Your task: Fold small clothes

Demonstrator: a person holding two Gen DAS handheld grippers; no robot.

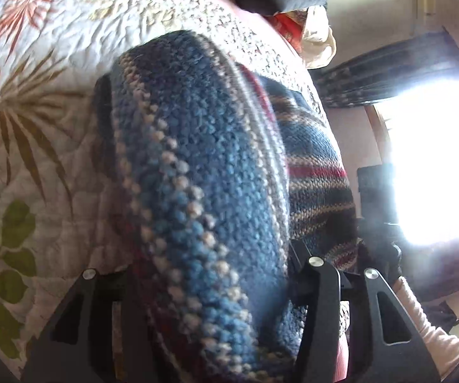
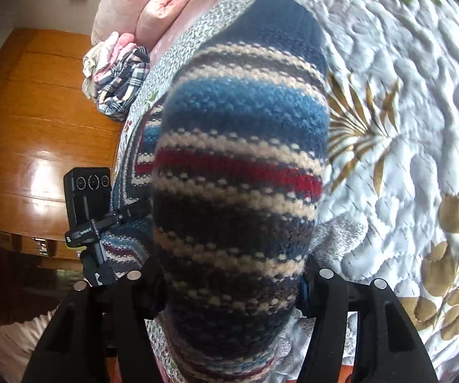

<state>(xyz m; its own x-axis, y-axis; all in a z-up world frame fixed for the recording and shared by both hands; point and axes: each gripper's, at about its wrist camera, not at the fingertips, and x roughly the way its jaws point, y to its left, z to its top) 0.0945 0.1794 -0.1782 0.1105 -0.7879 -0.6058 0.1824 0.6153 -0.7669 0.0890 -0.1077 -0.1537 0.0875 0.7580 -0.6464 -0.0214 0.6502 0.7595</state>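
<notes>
Striped knit garment (image 2: 239, 172) bunching thick between both tools, draping over the quilted bedspread (image 2: 405, 95) and partly lifting off it. Right tool (image 2: 232, 290) clamping a fat fold of the knit, wool bulging out past both fingers. Left tool (image 1: 197, 274) pinching another edge of the same piece, blue rows filling the gap. Lying further off: a heap of other clothes (image 2: 117, 76) near the bed's edge, a pink duvet (image 2: 146, 3) behind, a small camera on a clamp (image 2: 90, 198) alongside.

Risking, probably: heavy wool sliding out of one grip if pulled unevenly, leaving a crooked fold; loose loops snagging on the finger edges; hanging layers collapsing into a lump instead of lying flat.
</notes>
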